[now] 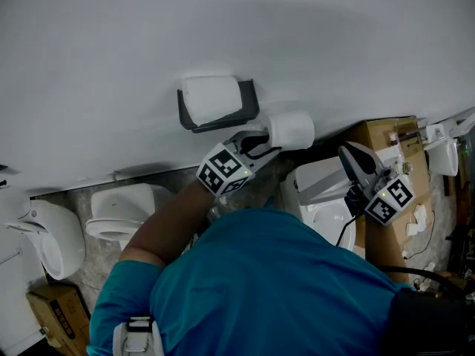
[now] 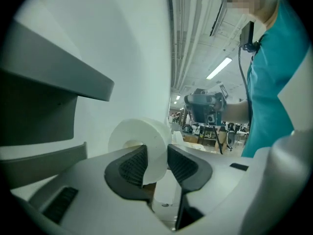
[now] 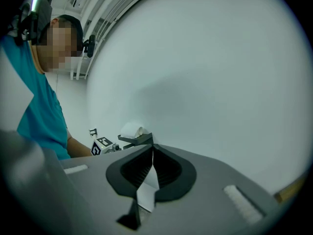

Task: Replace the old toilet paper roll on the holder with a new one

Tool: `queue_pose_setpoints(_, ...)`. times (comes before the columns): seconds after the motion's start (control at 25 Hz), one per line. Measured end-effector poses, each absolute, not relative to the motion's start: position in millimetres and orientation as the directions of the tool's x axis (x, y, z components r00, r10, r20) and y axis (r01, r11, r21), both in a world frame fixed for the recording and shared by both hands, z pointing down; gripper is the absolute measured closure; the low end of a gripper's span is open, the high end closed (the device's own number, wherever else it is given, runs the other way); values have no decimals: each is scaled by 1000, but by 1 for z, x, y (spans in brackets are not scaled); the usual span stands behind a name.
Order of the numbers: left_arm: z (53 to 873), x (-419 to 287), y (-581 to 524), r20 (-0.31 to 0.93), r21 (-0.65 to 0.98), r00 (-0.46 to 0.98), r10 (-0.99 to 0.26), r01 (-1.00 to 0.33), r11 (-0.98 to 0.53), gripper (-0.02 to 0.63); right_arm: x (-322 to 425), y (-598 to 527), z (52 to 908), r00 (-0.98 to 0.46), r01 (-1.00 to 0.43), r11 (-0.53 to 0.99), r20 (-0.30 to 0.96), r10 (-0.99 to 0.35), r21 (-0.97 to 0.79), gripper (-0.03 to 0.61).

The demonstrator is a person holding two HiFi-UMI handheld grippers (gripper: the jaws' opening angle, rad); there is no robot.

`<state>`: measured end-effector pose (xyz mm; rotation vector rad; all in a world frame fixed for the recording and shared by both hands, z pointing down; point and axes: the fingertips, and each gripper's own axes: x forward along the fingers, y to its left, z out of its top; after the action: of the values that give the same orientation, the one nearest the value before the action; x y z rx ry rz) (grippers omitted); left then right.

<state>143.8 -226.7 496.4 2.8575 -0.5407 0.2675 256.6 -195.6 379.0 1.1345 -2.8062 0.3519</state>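
the left gripper [image 1: 271,143] held the new toilet paper roll [image 1: 292,130] by its edge, jaws partly closed on it, just right of the wall holder [image 1: 189,117], where another roll [image 1: 210,97] sat. the right gripper [image 1: 347,153] hung well to the right, jaws pressed together and empty, pointing at the white wall [image 1: 111,50].

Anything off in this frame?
One oddity: the right gripper is shut on what looks like a white paper scrap, dangling below its jaws. Otherwise the left gripper grips a toilet roll beside the holder.
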Motion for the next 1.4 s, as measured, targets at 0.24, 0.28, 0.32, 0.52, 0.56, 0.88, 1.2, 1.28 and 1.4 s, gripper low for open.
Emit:
queue_pose_setpoints(0.24, 491, 126, -198, 192, 240, 922, -336, -376, -895, 480, 255, -195, 378, -726, -687, 704, 158, -669, -178, 574)
queue_pose_setpoints(0.28, 490, 119, -193, 191, 247, 920, -343, -383, -890, 480, 252, -196, 377, -730, -684, 708, 155, -666, -177, 574)
queue_pose_setpoints(0.32, 490, 110, -187, 190, 252, 917, -350, -391, -885, 480, 249, -197, 375, -734, -679, 712, 151, -662, -176, 574)
queue_pose_setpoints(0.52, 472, 64, -159, 156, 269, 906, -394, -422, -866, 480, 224, -204, 368, -765, -645, 746, 132, -631, -166, 574)
queue_pose_setpoints(0.56, 469, 54, -153, 153, 271, 902, -404, -431, -860, 480, 217, -205, 367, -773, -635, 755, 128, -622, -165, 574)
queue_pose_setpoints(0.88, 444, -33, -127, 127, 276, 847, -516, -530, -802, 480, 144, -218, 357, -853, -522, 833, 123, -508, -182, 567)
queue_pose_setpoints(1.2, 432, -83, -107, 130, 265, 818, -560, -573, -775, 480, 79, -262, 365, -852, -515, 794, 297, -432, -321, 448)
queue_pose_setpoints(1.28, 430, -91, -106, 118, 259, 812, -572, -581, -771, 480, 62, -272, 367, -838, -528, 785, 347, -420, -325, 403)
queue_pose_setpoints(1.4, 430, -100, -104, 115, 262, 805, -581, -589, -764, 480, 44, -287, 374, -804, -562, 765, 421, -419, -314, 357)
